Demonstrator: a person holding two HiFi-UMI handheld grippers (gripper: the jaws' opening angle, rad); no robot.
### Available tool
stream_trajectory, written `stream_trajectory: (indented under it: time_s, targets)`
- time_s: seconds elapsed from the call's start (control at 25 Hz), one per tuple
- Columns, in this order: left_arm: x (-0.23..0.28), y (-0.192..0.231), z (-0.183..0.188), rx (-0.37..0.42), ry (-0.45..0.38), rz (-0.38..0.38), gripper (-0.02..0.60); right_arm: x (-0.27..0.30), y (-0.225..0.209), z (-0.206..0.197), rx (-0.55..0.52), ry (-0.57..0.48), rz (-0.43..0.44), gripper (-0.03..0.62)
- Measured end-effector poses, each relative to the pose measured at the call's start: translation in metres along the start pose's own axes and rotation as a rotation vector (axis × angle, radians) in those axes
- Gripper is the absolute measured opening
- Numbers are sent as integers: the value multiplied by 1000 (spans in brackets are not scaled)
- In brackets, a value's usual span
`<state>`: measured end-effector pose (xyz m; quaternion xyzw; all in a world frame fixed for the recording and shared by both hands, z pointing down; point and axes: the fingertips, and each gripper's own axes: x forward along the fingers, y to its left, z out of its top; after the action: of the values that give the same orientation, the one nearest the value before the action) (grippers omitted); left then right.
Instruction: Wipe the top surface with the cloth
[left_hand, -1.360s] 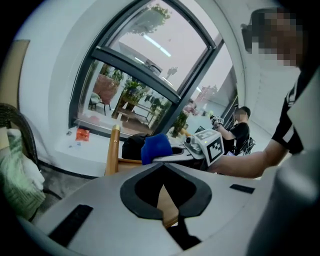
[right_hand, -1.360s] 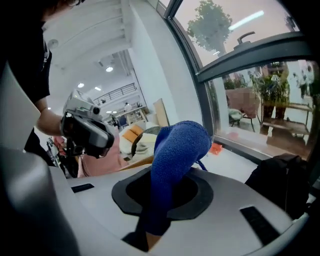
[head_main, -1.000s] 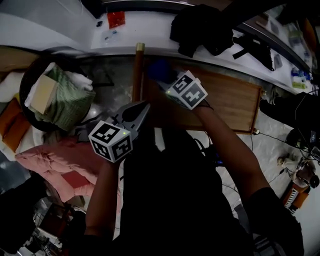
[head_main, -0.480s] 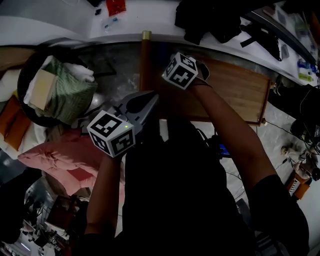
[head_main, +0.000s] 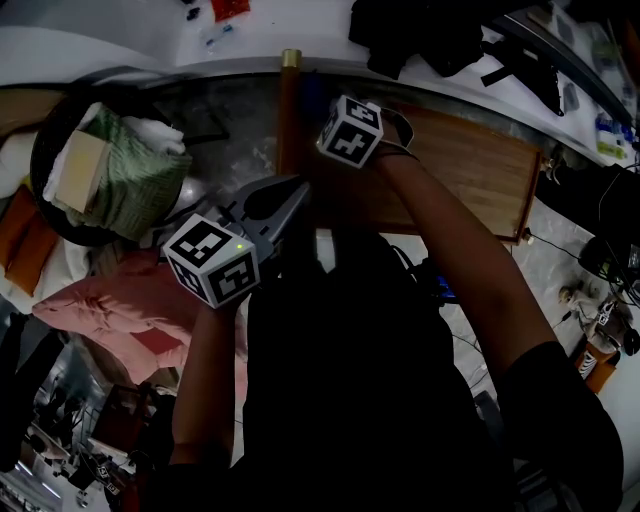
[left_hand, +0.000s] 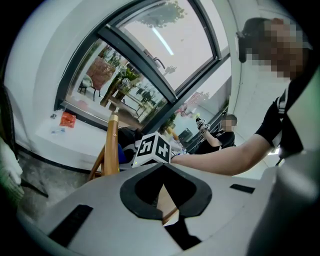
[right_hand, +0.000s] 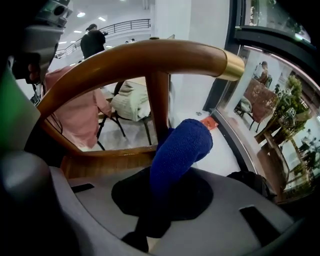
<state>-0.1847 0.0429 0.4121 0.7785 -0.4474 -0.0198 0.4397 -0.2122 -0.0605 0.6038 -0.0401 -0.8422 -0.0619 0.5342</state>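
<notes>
One-handed work: press the blue cloth (right_hand: 182, 145) flat onto the wooden top surface (head_main: 460, 185) and draw it in long, overlapping strokes from the left end, by the brass-capped rail (right_hand: 150, 55), toward the right edge. Use firm, even pressure to avoid merely skimming the wood, and steer clear of the upright post (right_hand: 157, 105) behind the cloth. Grips with the right gripper (right_hand: 165, 200), jaws clamped on the cloth's lower part, a rolled end poking out ahead of them, close under the rail and, judging by the angle, not yet laid flat on the wood. Holds the left gripper (head_main: 285, 200) off the surface's left edge, jaws together, nothing between them, touching nothing.
</notes>
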Motion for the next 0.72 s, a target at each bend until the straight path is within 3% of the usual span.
stream_trajectory:
  time_s: [0.24,0.72]
  targets:
    - [2,-1,0,-9,0,-19,9,0,13,-4,0,-31,14,64]
    - [-1,-5,6,-8,-34,-17,11,-5,52,-11,-19,-25,123,64]
